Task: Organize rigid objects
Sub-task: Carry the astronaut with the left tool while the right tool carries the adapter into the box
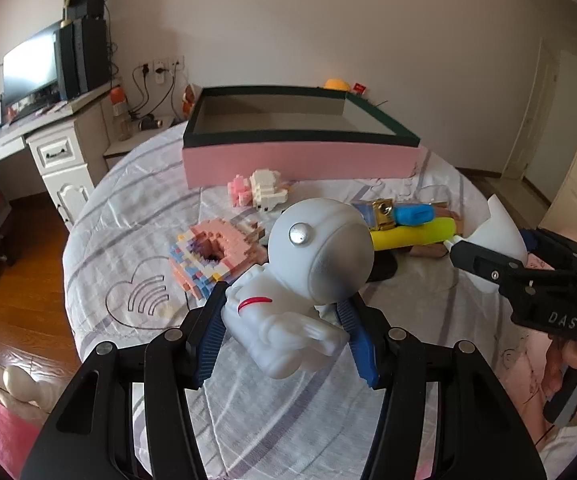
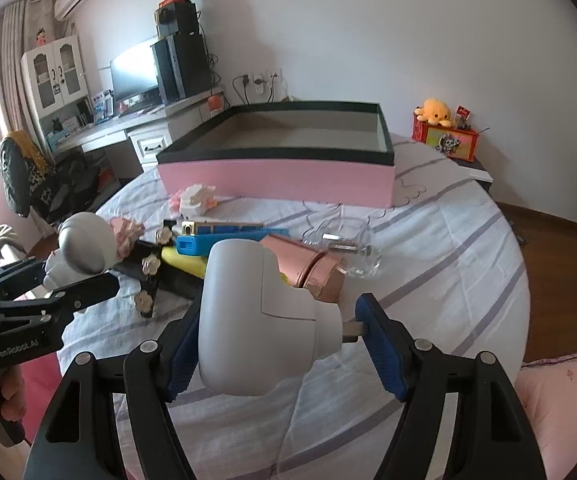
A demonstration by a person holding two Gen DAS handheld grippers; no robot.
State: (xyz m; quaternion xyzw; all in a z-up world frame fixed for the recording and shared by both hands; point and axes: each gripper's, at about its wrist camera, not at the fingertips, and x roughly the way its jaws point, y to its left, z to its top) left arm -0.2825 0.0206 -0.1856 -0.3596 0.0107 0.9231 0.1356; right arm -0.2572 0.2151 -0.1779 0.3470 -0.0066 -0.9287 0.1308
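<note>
My left gripper (image 1: 284, 320) is shut on a white astronaut figure (image 1: 308, 280) with a silver visor, held above the bed; it also shows in the right wrist view (image 2: 82, 254). My right gripper (image 2: 276, 344) is shut on a white plug-shaped device (image 2: 248, 320) with a metal prong against the right pad; it also shows in the left wrist view (image 1: 496, 232). A pink box (image 1: 300, 156) with a dark rim stands open and empty at the back; it also shows in the right wrist view (image 2: 276, 176).
On the striped sheet lie block models (image 1: 216, 256), a small pink and white block figure (image 1: 258, 192), a yellow tube (image 1: 412, 234), a blue case (image 2: 196, 246), a copper cylinder (image 2: 308, 268), a glass piece (image 2: 352, 248). A desk with monitor (image 1: 28, 68) stands left.
</note>
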